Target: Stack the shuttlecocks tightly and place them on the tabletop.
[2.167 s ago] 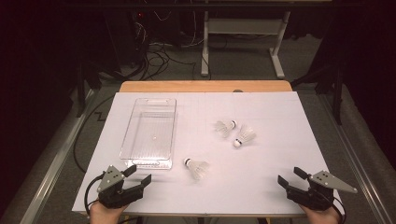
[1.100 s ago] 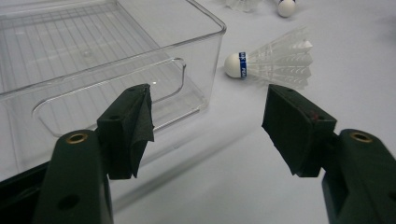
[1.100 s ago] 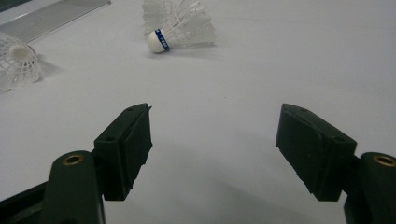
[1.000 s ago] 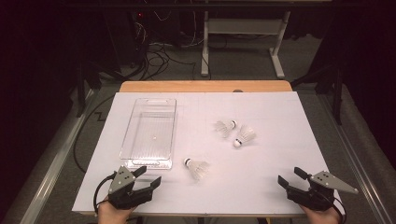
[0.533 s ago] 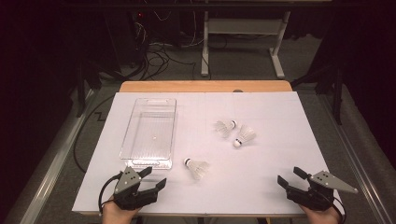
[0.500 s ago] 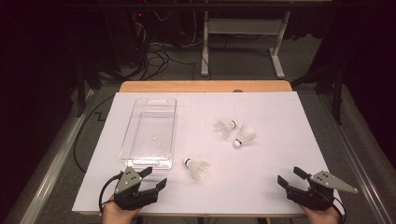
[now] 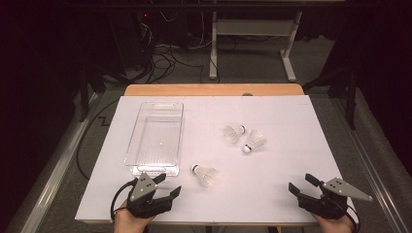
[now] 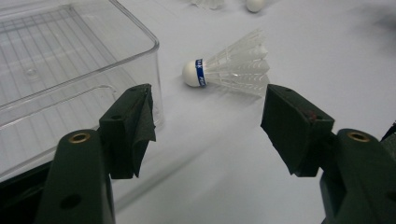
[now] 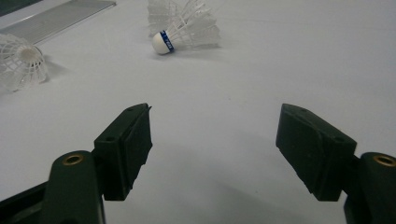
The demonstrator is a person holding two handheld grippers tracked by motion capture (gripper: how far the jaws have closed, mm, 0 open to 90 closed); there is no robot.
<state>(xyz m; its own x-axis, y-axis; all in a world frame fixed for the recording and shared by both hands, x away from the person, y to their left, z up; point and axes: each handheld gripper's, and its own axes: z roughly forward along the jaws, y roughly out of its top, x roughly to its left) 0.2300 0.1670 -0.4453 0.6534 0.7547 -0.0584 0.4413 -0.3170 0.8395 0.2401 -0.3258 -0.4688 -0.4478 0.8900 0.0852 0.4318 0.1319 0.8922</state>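
Two far shuttlecocks [image 8: 229, 3] cropped above.

In my left gripper view the clear tray [image 8: 70, 60] runs off the top and nine o'clock edges, so its far end is cut away, and two shuttlecocks at twelve o'clock show as slivers only [image 8: 254, 3]. In my right gripper view a shuttlecock [image 9: 21, 60] at nine o'clock is clipped by the edge. The print on the nearest shuttlecock's [image 8: 229, 70] blue band is too small to read.
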